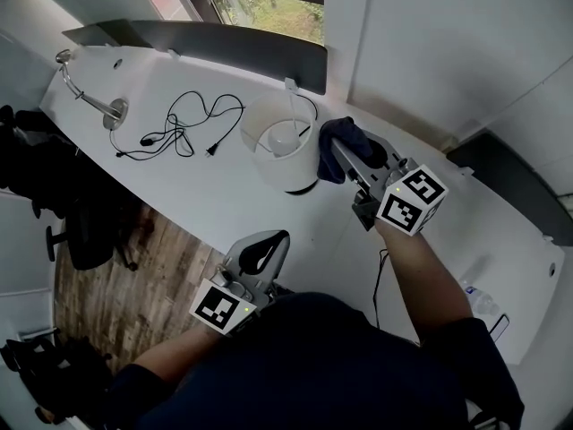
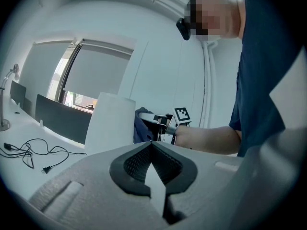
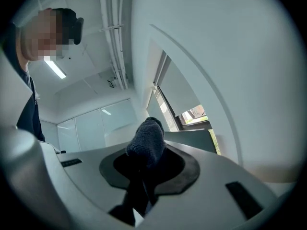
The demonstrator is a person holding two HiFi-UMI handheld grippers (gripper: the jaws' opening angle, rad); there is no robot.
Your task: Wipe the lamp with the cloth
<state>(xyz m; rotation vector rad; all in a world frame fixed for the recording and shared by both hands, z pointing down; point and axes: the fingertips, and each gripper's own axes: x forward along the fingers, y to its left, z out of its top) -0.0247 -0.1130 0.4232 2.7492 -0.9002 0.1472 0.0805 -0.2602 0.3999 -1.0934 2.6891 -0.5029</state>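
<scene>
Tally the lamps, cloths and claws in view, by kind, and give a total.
Lamps: 2, the white shaded lamp and the silver gooseneck lamp
Cloths: 1, the dark blue cloth, gripped in the right claw
Claws: 2, the right claw and the left claw, which is shut and empty
Total: 5

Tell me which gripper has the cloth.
The right gripper, jaws shut on the dark blue cloth beside the white lamp; the left gripper has its jaws shut on nothing.
</scene>
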